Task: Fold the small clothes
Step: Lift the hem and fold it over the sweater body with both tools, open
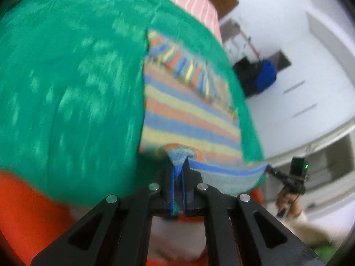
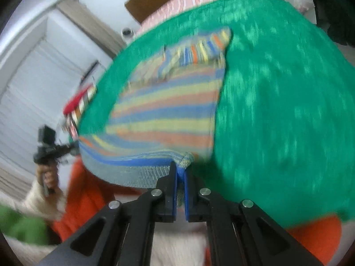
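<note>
A small striped knit garment (image 1: 188, 110) in blue, yellow and orange lies on a green cloth (image 1: 66, 77). My left gripper (image 1: 179, 166) is shut on the garment's near corner at its blue hem. My right gripper (image 2: 180, 168) is shut on the other near corner of the same garment (image 2: 164, 115), with the grey-blue hem (image 2: 133, 168) stretched and lifted between the two grippers. The right gripper and the hand holding it show in the left wrist view (image 1: 292, 177). The left gripper shows in the right wrist view (image 2: 47, 148). Both views are motion-blurred.
The green cloth (image 2: 277, 110) covers a surface with a pink striped sheet (image 1: 193, 2) beyond it. An orange cloth (image 1: 24, 210) lies at the near edge. White walls and a cupboard (image 2: 28, 77) stand around. A blue bag (image 1: 266, 75) sits on the floor.
</note>
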`<state>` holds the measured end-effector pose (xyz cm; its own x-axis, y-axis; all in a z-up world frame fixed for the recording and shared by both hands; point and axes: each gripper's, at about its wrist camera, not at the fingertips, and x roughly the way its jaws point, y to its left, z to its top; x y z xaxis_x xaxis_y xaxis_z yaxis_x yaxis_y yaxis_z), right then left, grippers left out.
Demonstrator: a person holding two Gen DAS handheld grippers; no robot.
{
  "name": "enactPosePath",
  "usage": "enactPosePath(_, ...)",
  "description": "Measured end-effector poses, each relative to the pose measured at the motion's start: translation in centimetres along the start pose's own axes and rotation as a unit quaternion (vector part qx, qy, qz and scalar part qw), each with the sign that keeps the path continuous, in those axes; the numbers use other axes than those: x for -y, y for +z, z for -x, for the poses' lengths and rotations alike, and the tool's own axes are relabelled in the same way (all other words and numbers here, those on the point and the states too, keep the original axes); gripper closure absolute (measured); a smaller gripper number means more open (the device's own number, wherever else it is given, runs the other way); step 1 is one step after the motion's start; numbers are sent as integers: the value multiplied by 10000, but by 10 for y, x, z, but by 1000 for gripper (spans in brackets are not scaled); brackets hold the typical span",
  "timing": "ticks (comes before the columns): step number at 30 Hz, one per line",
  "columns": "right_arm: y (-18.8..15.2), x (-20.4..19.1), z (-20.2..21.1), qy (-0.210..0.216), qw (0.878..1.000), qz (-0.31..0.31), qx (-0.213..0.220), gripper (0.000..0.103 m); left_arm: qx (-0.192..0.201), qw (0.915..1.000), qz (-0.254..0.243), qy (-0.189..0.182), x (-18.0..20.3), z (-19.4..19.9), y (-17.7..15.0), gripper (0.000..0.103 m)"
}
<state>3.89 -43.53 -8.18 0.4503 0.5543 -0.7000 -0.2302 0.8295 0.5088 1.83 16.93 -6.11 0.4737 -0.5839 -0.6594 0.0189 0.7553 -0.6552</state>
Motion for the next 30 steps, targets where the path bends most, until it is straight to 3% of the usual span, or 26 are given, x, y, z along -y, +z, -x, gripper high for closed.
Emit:
enactPosePath(4,75,15,-9,111,9979,-234,598,98,276,9994,-200,72,3,-44,71,100)
enactPosePath(10,178,43,-60,-102,9950,-487,861,98,398,9972,-173,602,2,-134,189,100)
enactPosePath(15,248,71,-112,-191,9933,-756,848,98,395,9950,138,908,-13,-184,247,100)
enactPosePath(18,275,87,-143,-335,9926,-852,802,98,391,9923,64,1173,-20,-211,263,99)
enactPosePath(21,288,108,-172,-351,9910,-1035,766,95,538,9888,223,1375,-28,-227,275,83)
enactPosePath(23,288,123,-182,-449,9875,-1279,807,88,642,9869,448,1409,-35,-223,283,39)
enactPosePath(25,286,131,-173,-551,9824,-1458,1025,64,1072,9836,637,1305,-41,-198,280,30)
enactPosePath(28,287,123,-137,-857,9775,-1317,1404,62,1188,9831,424,1326,-40,-167,266,28)
enactPosePath(30,290,99,-120,-954,9850,-819,1184,62,1153,9827,-25,1448,-32,-149,242,25)
